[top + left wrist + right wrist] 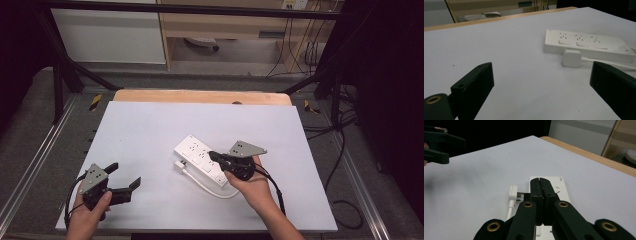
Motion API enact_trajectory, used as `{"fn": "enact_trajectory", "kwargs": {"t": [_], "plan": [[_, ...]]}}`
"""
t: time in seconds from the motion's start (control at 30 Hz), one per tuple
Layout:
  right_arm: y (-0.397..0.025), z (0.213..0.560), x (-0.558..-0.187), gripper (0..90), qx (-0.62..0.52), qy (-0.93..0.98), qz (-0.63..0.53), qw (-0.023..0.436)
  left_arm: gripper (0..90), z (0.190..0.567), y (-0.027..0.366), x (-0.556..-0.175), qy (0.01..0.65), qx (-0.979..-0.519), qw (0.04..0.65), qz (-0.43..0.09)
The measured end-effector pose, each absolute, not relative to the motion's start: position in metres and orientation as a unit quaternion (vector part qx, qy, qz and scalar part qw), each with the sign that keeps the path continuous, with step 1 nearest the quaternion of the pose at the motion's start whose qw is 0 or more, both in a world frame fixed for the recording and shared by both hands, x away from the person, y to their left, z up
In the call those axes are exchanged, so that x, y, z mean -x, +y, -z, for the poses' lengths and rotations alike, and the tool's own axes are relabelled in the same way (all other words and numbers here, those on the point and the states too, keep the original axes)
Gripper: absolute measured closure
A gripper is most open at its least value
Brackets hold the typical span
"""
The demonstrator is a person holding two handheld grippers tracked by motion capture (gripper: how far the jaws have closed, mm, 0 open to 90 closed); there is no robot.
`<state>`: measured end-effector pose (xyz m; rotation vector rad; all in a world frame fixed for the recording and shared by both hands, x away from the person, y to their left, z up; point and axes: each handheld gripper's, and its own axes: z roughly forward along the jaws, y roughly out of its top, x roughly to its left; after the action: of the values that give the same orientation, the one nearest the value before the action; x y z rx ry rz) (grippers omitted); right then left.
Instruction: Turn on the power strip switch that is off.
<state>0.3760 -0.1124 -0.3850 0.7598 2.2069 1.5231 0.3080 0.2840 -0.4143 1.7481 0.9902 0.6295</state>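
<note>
Hovering above the white power strip (204, 159) at the centre of the table (150, 130), the right gripper (214, 155) has both jaws pressed together, empty. The left gripper (125, 176), jaws spread wide, rests near the table's front-left corner. A white plug (571, 58) lies beside the strip.

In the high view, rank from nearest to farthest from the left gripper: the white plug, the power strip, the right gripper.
From the left gripper:
1. White plug, lying beside the strip's near-left side.
2. Power strip, mid-table.
3. Right gripper, over the strip's right part; strip and gripper overlap, so nearly tied.
</note>
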Motion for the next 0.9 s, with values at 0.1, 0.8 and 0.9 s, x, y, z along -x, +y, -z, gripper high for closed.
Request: {"fn": "enact_trajectory", "kwargs": {"t": [0.1, 0.8, 0.9], "plan": [[-0.111, 0.389, -0.376, 90.0, -0.271, 0.781, -0.535, 0.174, 5.4, 0.414, 0.283, -0.308, 0.407, -0.722, 0.495, -0.26], [-0.101, 0.42, -0.383, 90.0, -0.291, 0.8, -0.501, 0.157, 5.4, 0.413, 0.283, -0.307, 0.404, -0.722, 0.497, -0.262], [-0.1, 0.422, -0.384, 90.0, -0.293, 0.801, -0.497, 0.157, 5.4, 0.413, 0.283, -0.308, 0.404, -0.722, 0.497, -0.262]]}}
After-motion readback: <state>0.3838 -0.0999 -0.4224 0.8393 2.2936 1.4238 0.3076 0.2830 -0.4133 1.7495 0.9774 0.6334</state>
